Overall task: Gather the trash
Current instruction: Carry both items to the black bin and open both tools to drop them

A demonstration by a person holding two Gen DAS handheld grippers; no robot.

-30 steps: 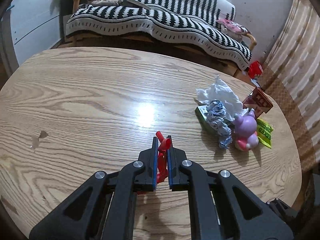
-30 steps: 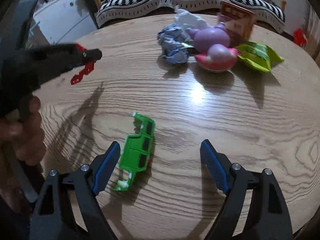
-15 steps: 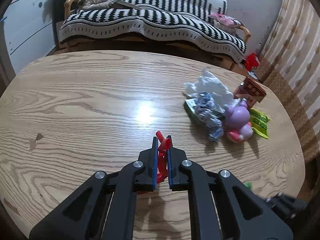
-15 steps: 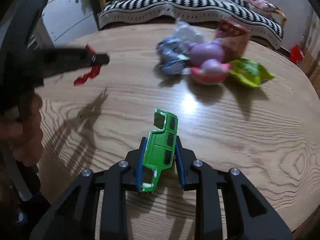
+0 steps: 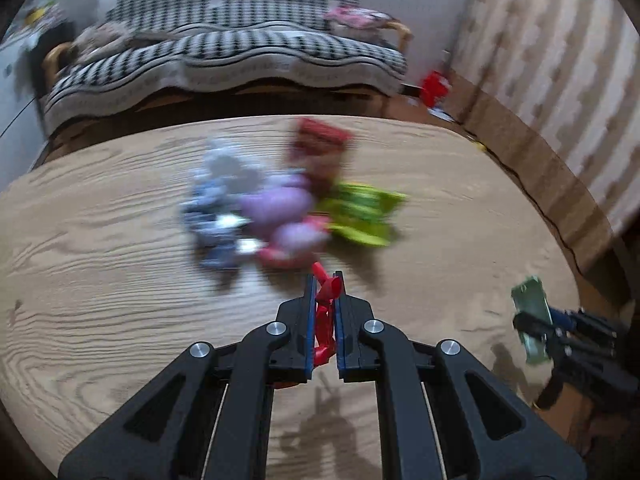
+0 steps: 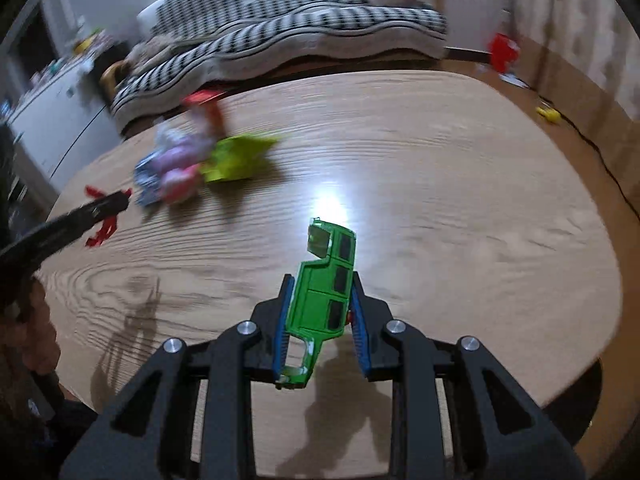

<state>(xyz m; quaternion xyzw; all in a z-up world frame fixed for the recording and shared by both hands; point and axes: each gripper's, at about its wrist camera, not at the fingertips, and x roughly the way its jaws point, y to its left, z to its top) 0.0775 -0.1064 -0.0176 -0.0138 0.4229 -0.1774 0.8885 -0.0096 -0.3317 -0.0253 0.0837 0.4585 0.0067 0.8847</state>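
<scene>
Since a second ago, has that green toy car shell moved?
Yes. The green car shell lay flat on the wooden table; the right gripper has closed on it and lifted it.

Left tool: jaws pressed nearly together, pads clamping a thin red plastic piece that sticks out past the tips; the tool points forward and down, clear of the tabletop. Right tool: jaws set a little apart, both blue pads bearing on the sides of a green plastic shell, likewise pitched down and raised off the surface. A bare hand shows at the lower left edge of the right wrist view, behind the left tool's black arm.
</scene>
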